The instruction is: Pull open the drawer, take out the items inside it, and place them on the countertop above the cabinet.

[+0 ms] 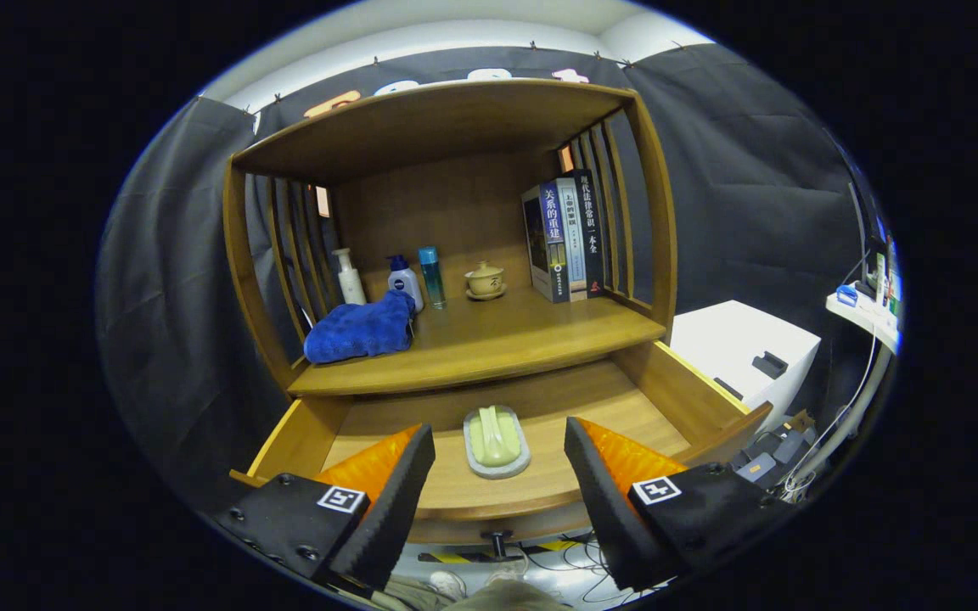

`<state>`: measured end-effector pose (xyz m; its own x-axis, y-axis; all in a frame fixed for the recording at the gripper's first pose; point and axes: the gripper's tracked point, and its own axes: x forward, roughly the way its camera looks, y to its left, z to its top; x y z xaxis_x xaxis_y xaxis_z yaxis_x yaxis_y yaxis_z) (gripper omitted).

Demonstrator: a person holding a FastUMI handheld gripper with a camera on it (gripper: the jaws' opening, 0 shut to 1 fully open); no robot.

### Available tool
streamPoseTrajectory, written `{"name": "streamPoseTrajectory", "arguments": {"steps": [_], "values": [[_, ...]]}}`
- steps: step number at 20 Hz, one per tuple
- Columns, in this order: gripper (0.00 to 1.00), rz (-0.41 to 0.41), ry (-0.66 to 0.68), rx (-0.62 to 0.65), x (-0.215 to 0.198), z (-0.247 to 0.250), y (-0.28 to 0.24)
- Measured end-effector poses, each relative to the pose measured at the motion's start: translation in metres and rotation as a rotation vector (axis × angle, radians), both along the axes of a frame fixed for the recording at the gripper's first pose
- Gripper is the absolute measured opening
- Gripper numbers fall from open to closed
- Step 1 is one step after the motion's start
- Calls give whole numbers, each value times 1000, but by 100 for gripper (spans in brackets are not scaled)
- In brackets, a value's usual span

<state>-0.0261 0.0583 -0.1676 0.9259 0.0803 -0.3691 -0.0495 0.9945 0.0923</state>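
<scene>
Gripper view: drawer [650, 399] is pulled open under the countertop [489, 348], knob [499, 540] visible at its front. Soap dish [497, 441] lies on the drawer floor, about centred between the fingers and just ahead of them, its long axis running away from the gripper (roughly in line with the fingers). Gripper [497, 475] is released, jaws spread wide, grasping nothing. Countertop holds a blue towel [360, 329], bottles, a teacup and books; free space looks to be mid-shelf. Next likely a straight drop onto the dish, closing across its short width.
</scene>
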Motion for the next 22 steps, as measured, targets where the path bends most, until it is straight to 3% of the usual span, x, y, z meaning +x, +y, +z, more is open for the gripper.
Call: {"name": "streamPoseTrajectory", "arguments": {"steps": [11,22], "values": [[99,102,206,-34,72,-13,29],[99,91,448,-83,135,-66,26]]}}
